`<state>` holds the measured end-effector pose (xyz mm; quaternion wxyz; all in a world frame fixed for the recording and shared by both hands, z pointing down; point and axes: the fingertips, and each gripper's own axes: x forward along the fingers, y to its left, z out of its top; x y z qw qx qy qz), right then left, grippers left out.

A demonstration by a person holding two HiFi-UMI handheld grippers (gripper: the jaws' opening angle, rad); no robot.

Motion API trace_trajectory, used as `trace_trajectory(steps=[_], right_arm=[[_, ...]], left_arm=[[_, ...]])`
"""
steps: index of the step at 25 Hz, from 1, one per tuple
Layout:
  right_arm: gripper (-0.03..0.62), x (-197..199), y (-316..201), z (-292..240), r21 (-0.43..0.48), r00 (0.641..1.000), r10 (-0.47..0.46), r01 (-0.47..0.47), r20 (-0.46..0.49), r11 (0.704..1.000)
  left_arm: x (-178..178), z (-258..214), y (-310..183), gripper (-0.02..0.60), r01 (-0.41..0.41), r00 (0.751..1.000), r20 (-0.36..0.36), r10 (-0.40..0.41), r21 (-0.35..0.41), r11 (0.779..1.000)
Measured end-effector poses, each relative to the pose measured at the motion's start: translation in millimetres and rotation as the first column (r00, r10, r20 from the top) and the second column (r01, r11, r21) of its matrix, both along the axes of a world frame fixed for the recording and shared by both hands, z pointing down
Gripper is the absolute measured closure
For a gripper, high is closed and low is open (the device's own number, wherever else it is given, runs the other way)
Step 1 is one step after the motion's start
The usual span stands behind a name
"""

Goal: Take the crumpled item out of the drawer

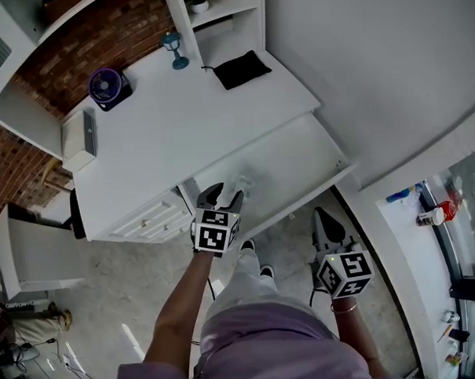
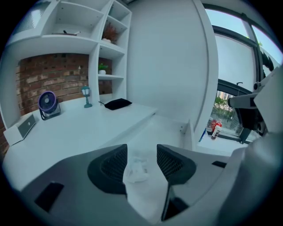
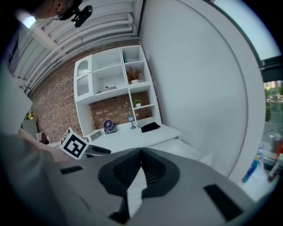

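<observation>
A person standing at a white desk (image 1: 172,125) is holding the left gripper (image 1: 226,195) over the open drawer (image 1: 291,163), its jaws spread apart and bracketing a crumpled item (image 2: 136,170), a small wad of white paper or tissue that is lying on the drawer floor near the drawer's left end. In the left gripper view the wad is sitting between the two ribbed pads, closer to the left pad (image 2: 112,165). Neither pad appears to be pressing it, so the grasp looks not yet made. The right gripper (image 1: 327,228) is hanging well apart, down at the person's side beyond the drawer's front edge, with its jaws clenched together on nothing. On the desk, a small blue fan (image 1: 105,87) and a black pouch (image 1: 242,68) are standing far from the work. The step in hand appears to be the pinch itself. Doing it well likely means centring the wad between the pads and lowering the tips until they are nearly brushing the drawer floor. The jaws should close slowly, so that the light, springy paper is being squeezed rather than flicked aside. Because white paper is lying on a white floor, contrast is poor, so the hold is best confirmed in the left gripper view before lifting. The lift should go straight up, clear of the drawer's walls.
</observation>
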<state>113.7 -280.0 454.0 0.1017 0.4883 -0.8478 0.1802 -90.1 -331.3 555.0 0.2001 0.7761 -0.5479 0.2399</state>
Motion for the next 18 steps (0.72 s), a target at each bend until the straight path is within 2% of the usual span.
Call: trace_trajectory(steps=[9,18], right_arm=[[0.591,-10.3,-19.7,6.9,-0.031,0.999,0.042,-0.042,-0.018,0.999],[0.591,-9.3,-29.7,22.4,-0.083,0.994,0.097,-0.100,-0.042,0.992]], left_arm=[[4.7,59.0,-27.9,0.385,-0.107,0.992,0.058,0.115,-0.127,0.986],[9.0,122.9,-38.7,0.379,-0.150,0.978,0.098,0.186,-0.298,0.943]])
